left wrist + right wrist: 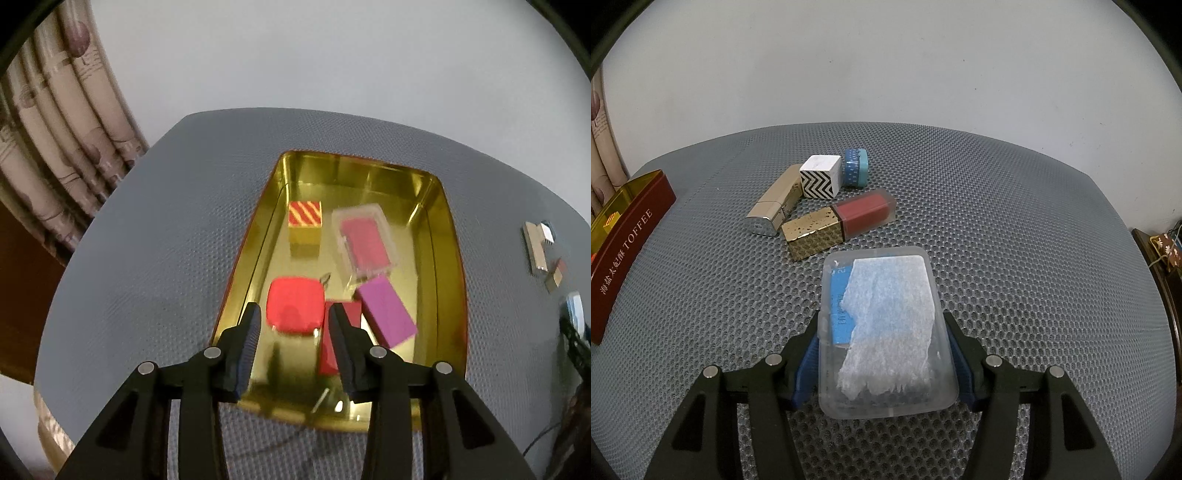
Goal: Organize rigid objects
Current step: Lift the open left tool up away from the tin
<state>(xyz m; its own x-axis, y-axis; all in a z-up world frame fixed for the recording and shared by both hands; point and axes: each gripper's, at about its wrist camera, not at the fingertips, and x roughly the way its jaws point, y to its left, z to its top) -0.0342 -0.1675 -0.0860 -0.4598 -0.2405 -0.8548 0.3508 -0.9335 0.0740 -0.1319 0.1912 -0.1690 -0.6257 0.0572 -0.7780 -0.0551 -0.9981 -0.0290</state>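
Left claw empty over the tin, right claw pinching a box.

The left gripper (291,325), jaws slightly apart and empty, hangs above the gold-lined toffee tin (448,236) holding the flat red rounded-square case (293,308); drifting low could knock it. The right gripper (881,349) clamps the clear plastic box with blue-and-white contents (882,332) by its near end only; a tilt could twist it free onto the grey mesh mat (1015,221).

Left gripper (293,321): jaws slightly apart, nothing between them, hovering over a gold tin (448,236) on a grey mat (155,236). Just ahead lies a red rounded-square case (295,306), with a red block (332,347) and purple block (388,314) to its right. Farther ahead: striped cube (304,225), clear box (365,242).
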